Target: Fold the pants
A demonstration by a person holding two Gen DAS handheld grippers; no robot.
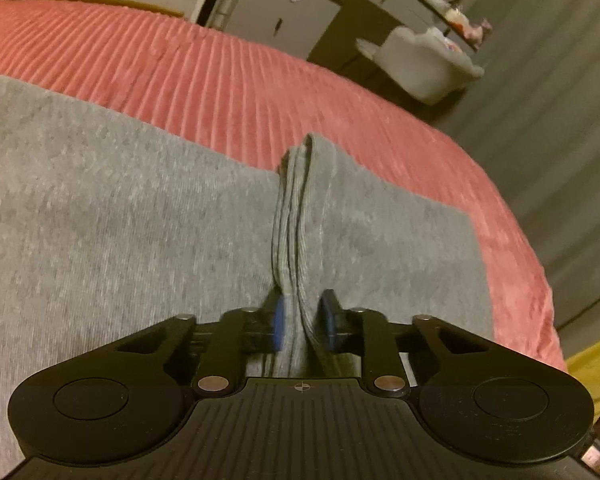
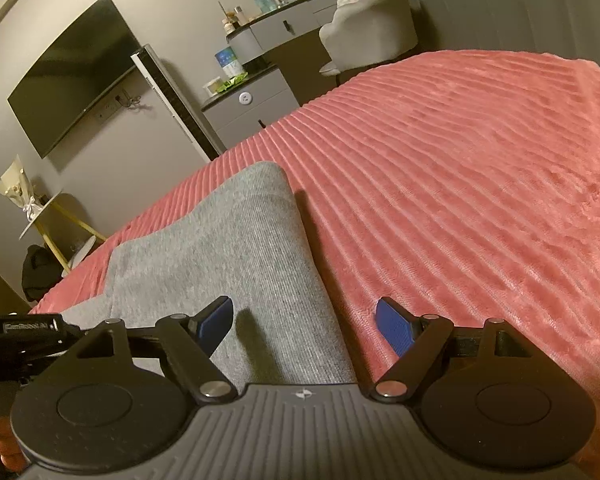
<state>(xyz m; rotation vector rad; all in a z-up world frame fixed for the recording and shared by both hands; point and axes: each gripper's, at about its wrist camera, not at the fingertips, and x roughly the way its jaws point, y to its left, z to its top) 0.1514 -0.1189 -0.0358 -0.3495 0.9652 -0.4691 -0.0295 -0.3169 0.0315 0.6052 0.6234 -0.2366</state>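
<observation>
Grey pants (image 1: 100, 208) lie spread on a pink ribbed bedspread (image 1: 228, 80). My left gripper (image 1: 303, 322) is shut on a bunched, layered edge of the pants, which rises as a ridge between its blue pads. In the right wrist view a folded part of the grey pants (image 2: 236, 248) lies on the bedspread (image 2: 460, 168). My right gripper (image 2: 306, 326) is open and empty, its left pad over the fabric and its right pad over the bedspread, just at the pants' right edge.
A grey dresser (image 2: 252, 112) with bottles, a white chair (image 2: 372, 32), a wall TV (image 2: 72, 72) and a small side table (image 2: 48, 216) stand beyond the bed. The bed's edge and grey floor (image 1: 560, 140) show at the right of the left wrist view.
</observation>
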